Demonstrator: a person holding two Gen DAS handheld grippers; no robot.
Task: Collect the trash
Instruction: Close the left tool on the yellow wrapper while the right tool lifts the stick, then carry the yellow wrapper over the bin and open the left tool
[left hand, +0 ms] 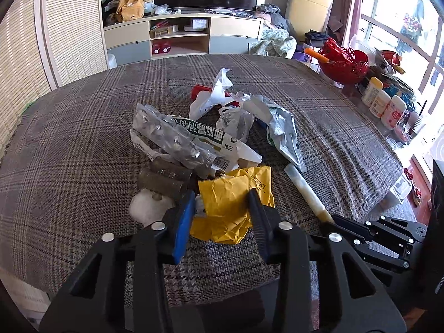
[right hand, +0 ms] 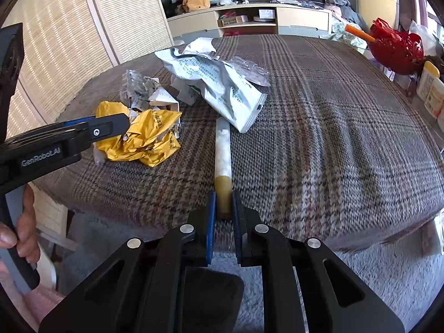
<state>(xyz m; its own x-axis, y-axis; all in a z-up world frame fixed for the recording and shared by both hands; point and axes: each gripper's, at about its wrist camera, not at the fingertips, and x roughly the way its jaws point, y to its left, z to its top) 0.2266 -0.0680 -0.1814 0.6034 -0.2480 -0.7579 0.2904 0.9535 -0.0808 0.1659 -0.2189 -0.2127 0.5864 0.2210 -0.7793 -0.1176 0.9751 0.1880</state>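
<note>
A pile of trash lies on the plaid-covered table (left hand: 83, 138). My left gripper (left hand: 222, 197) has its jaws around a crumpled yellow wrapper (left hand: 230, 208), touching it on both sides; it also shows in the right wrist view (right hand: 147, 141). My right gripper (right hand: 224, 197) is shut on the brown end of a long white tube (right hand: 223, 152), which lies along the table toward the front edge; the tube also shows in the left wrist view (left hand: 305, 191). A white-green snack bag (right hand: 222, 88), clear crinkled plastic (left hand: 169, 136) and cardboard rolls (left hand: 163, 177) lie in the pile.
A red basket (left hand: 344, 63) and white bottles (left hand: 380, 102) stand at the table's right edge. A TV cabinet (left hand: 180, 36) is behind the table. A white tissue (left hand: 149, 208) lies left of my left gripper. The table's front edge is close under both grippers.
</note>
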